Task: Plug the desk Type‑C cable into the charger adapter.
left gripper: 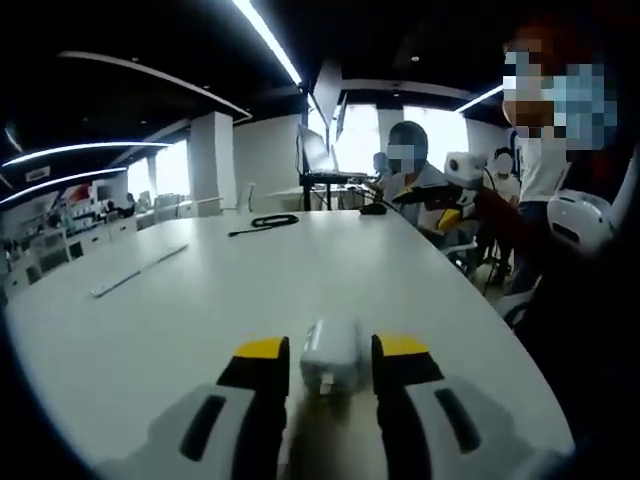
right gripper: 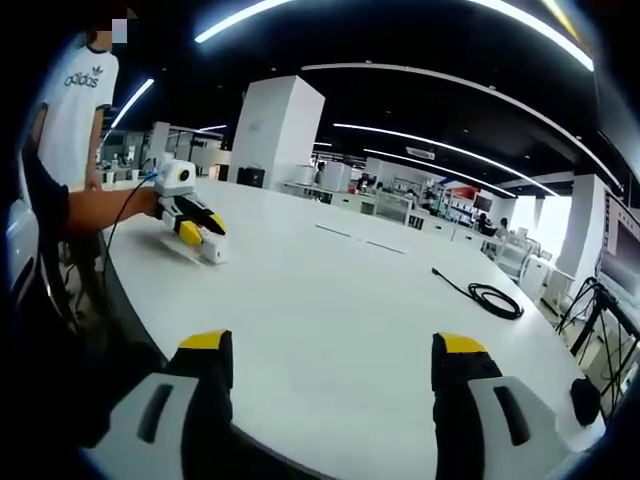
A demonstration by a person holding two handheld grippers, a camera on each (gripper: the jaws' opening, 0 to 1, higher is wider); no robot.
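White table (right gripper: 330, 300) in an open office carries our coiled black cable (right gripper: 492, 297) far off; our left gripper (left gripper: 331, 365) clamps the white charger adapter (left gripper: 331, 356), our right gripper (right gripper: 333, 372) gapes wide

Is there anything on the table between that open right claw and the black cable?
No. In the right gripper view, bare white tabletop runs from the right gripper to the coiled cable.

A broad white tabletop (right gripper: 330, 300) fills an open office. White pillars (right gripper: 278, 128) rise to a dark ceiling crossed by long light strips (left gripper: 268, 40). Bright windows (left gripper: 440, 128) glow at the far end, and desks (right gripper: 400, 205) line the background.
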